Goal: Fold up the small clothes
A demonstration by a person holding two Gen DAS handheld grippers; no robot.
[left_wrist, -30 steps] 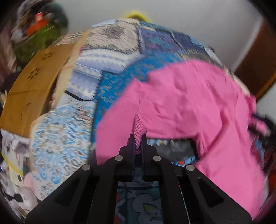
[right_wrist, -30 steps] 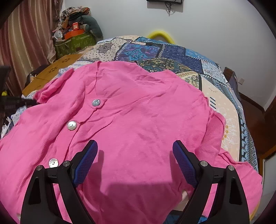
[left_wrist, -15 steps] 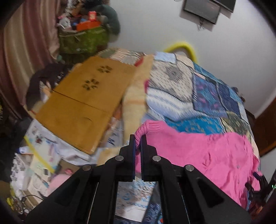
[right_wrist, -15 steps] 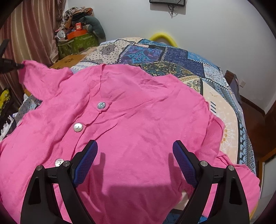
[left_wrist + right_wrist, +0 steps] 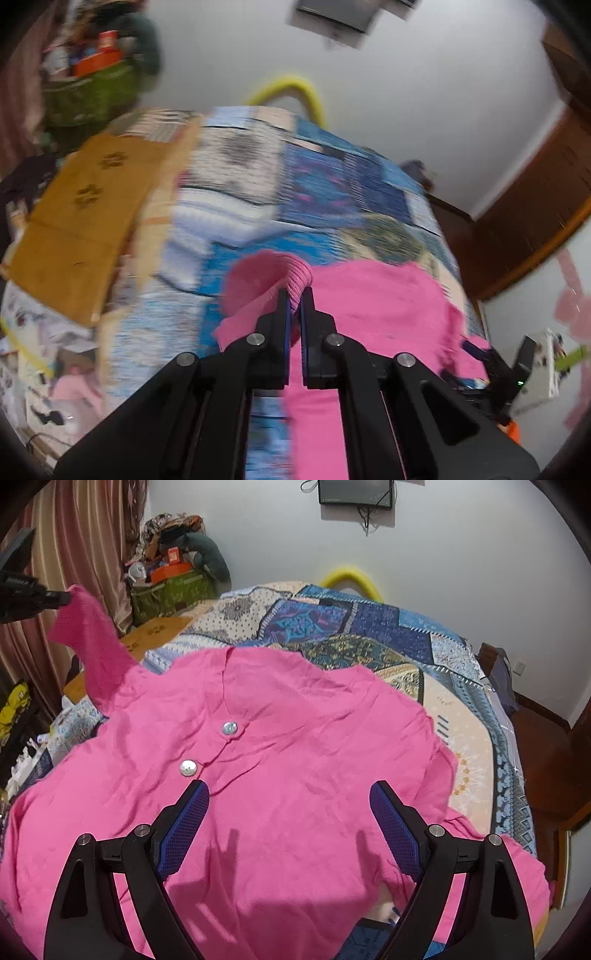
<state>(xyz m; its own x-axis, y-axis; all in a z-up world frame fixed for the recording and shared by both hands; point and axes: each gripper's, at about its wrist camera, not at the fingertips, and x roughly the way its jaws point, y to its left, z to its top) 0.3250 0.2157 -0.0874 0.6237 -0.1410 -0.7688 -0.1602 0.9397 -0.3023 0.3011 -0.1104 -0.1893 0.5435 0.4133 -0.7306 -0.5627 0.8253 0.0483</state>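
The left claw [image 5: 293,295] pinches the ribbed cuff of the pink cardigan [image 5: 277,775] and holds that sleeve [image 5: 92,653] up in the air. The right claw [image 5: 288,805] hangs spread wide over the cardigan's middle, holding nothing. The cardigan lies flat on the bed [image 5: 369,635], buttons [image 5: 188,767] up. No fold looks done yet. The left view is blurry.
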